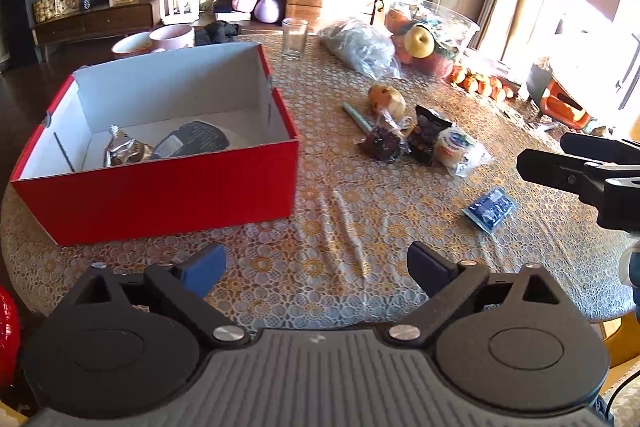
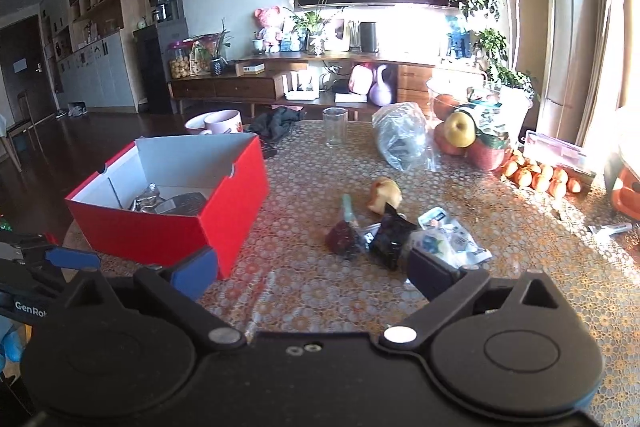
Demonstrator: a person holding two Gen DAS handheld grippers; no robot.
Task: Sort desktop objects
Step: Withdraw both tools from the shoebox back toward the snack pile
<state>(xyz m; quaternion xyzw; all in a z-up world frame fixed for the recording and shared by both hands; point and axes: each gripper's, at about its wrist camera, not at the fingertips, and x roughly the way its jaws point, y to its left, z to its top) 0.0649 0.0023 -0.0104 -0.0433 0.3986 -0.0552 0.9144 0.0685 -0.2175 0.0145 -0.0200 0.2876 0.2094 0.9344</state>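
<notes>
A red box [image 1: 160, 187] [image 2: 160, 227] stands open on the left of the table, with a silver foil packet [image 1: 124, 149] and a dark pouch [image 1: 192, 143] inside. To its right lie a dark red packet [image 1: 382, 143] [image 2: 342, 237], a black packet [image 1: 428, 139] [image 2: 390, 235], a white packet [image 1: 460, 151] [image 2: 444, 243], a green stick [image 1: 358, 117] and a tan round piece [image 1: 386, 99]. A blue packet [image 1: 490, 209] lies nearer. My left gripper [image 1: 316, 271] is open and empty over bare tablecloth by the box. My right gripper [image 2: 312, 275] [image 1: 542, 151] is open and empty, just short of the packets.
At the back of the table [image 1: 340, 219] stand a glass [image 1: 295, 39], a clear plastic bag [image 1: 360, 47], a fruit bowl [image 1: 432, 35] and tangerines [image 1: 480, 83]. A mug [image 1: 172, 37] and black cloth [image 1: 218, 31] sit behind the box. The table's rounded edge runs close below both grippers.
</notes>
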